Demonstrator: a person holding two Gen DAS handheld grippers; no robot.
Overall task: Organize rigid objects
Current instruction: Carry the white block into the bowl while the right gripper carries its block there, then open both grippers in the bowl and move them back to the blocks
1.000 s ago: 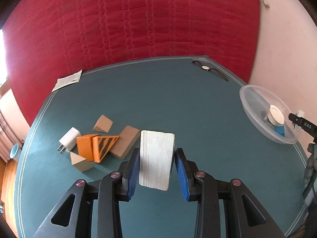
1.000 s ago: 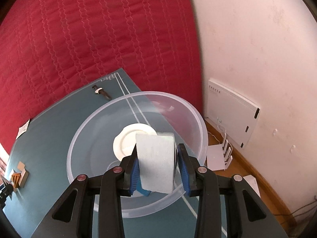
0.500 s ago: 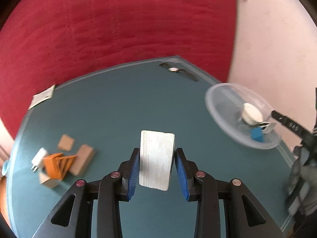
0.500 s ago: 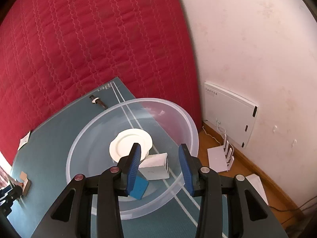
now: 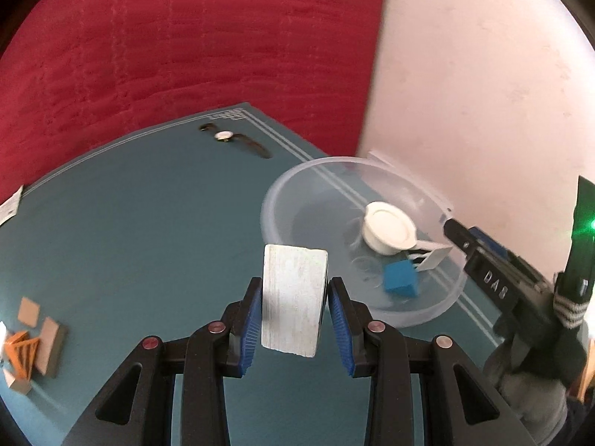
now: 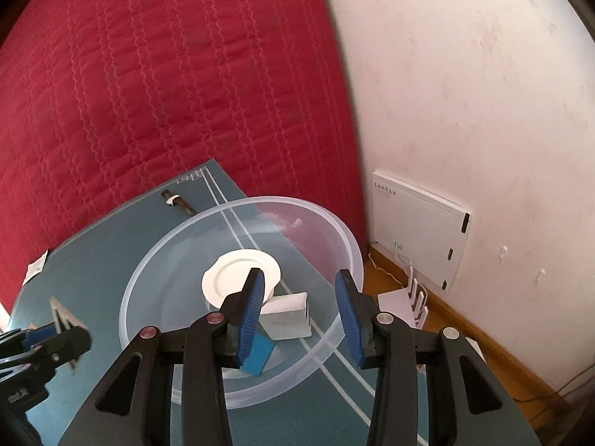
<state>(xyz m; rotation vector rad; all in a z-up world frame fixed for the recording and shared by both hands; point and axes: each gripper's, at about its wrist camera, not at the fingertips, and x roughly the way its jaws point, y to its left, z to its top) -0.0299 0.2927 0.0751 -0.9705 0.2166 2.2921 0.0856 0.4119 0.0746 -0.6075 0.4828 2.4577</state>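
Note:
My left gripper [image 5: 293,297] is shut on a white wooden block [image 5: 292,297] and holds it above the teal table, just left of a clear plastic bowl [image 5: 282,200]. The bowl holds a white round lid [image 5: 388,226], a blue cube [image 5: 401,280] and a white charger [image 5: 433,258]. My right gripper [image 6: 300,310] is open and empty above the bowl [image 6: 148,282]; the white charger [image 6: 293,314] lies between its fingers' line of sight, the blue cube [image 6: 262,353] partly hidden by the left finger.
A wristwatch [image 5: 232,137] lies at the table's far edge. Wooden and orange blocks [image 5: 33,338] sit at the far left. A paper slip [image 5: 9,206] lies by the left edge. A wall and white router [image 6: 403,303] are beyond the bowl.
My right gripper opened and dropped the white charger into the bowl, then rose a little. My left gripper carried the white block rightward to beside the bowl.

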